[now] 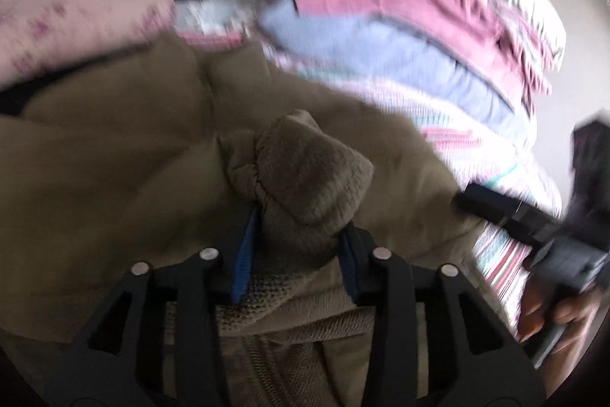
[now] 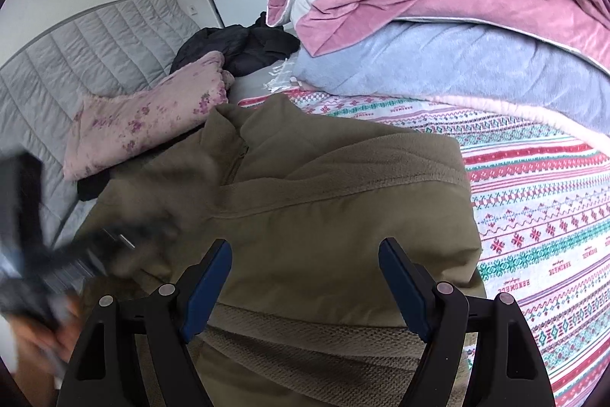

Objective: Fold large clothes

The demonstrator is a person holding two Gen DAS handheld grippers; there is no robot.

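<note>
Olive fleece pullover [image 2: 305, 201] spread across the bed's patterned bedspread [image 2: 541, 216], collar end toward the quilted grey headboard [image 2: 87, 37]. Left hand-held gripper [image 1: 295, 235] low over the pullover, jaws partly parted, a bunched cuff of its sleeve [image 1: 305, 170] wedged between the blue pads [image 1: 244, 254]; too blurred to tell whether pressed or loose. Right hand-held gripper [image 2: 305, 277] just above the pullover's ribbed hem [image 2: 305, 334], jaws spread wide, nothing between them, only fleece beneath. Floral pink pillow [image 2: 148, 124] just beside the pullover's collar. Black garment [image 2: 244, 44] beyond the pillow. Stacked pink, grey and blue blankets [image 2: 457, 25] heaped past the pullover's far shoulder.
</note>
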